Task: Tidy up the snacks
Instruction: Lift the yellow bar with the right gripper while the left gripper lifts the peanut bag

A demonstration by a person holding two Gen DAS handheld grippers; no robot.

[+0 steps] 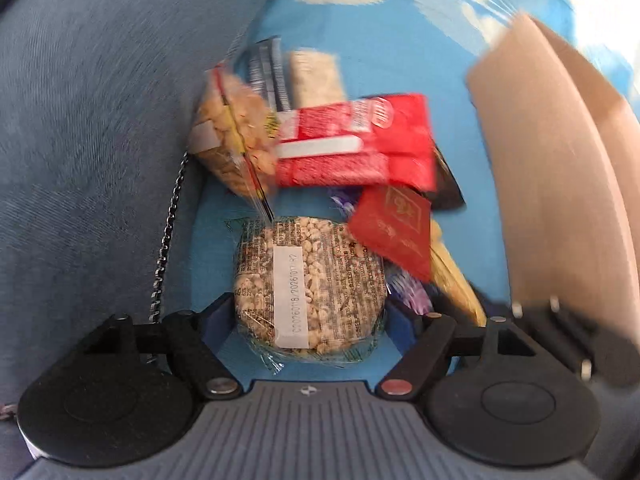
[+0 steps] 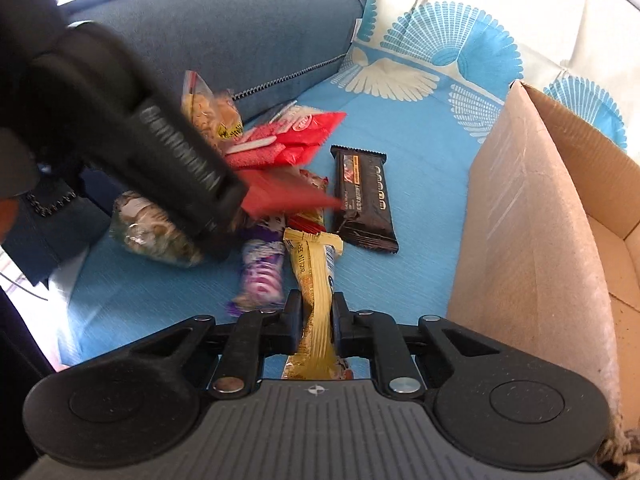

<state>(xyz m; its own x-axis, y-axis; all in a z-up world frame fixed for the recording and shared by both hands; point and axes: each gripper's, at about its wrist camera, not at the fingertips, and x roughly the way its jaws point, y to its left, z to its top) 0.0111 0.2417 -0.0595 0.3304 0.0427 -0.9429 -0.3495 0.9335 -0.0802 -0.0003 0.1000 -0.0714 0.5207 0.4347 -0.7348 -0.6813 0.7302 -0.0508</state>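
Right wrist: right gripper (image 2: 317, 322) clenched on yellow bar (image 2: 314, 280); thin wrapper may slip. Left gripper (image 1: 310, 312) straddles rice cake (image 1: 310, 284), contact unclear, could nudge pile.

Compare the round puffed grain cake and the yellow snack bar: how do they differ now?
The puffed grain cake is round and wide, in clear printed wrap; the yellow snack bar is long, narrow and opaque. The cake sits between the wide jaws of the left hand-held gripper; the right hand-held gripper is clamped on the bar. Both are wrapped snacks.
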